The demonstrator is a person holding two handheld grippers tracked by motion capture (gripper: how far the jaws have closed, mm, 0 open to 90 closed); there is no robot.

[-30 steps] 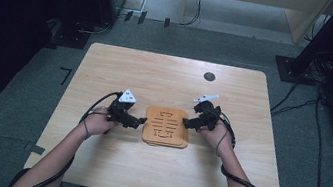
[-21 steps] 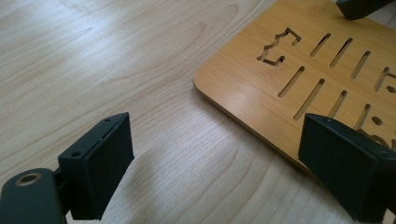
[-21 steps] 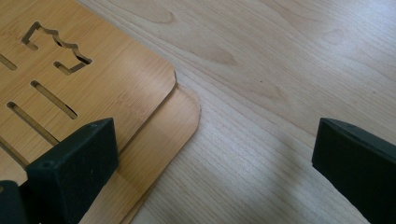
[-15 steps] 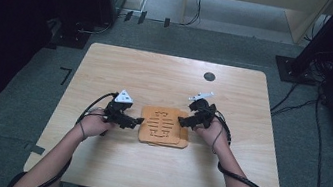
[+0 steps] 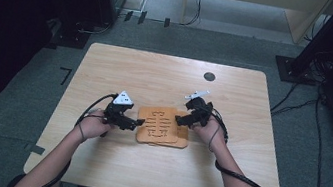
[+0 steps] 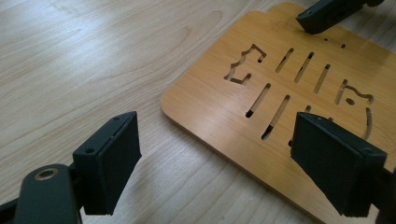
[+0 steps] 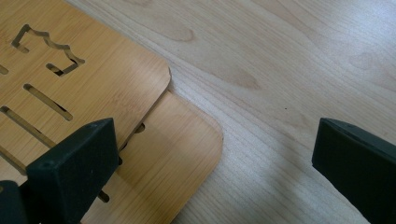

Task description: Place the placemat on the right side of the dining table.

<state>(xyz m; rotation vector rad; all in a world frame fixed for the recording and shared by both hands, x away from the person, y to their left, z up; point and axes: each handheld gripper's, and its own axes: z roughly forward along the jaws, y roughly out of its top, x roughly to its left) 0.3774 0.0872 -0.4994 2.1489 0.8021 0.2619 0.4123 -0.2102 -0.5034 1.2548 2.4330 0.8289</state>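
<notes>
Two thin wooden boards lie stacked on the table's middle. The top board has fishbone-shaped slots cut through it and sits shifted left and turned a little. That leaves the lower board showing at its right and near side. My left gripper is open, its jaws straddling the top board's left corner, low over the table. At the stack's far right corner my right gripper stands open, one jaw over the boards and the other over bare table.
The light wooden table carries a small dark round disc near its far edge. Cables trail from both grippers across the table. Dark equipment and floor cables surround the table.
My right gripper has moved left onto the stack's corner. The top board now sits offset to the left of the lower one. The left gripper has barely moved.
</notes>
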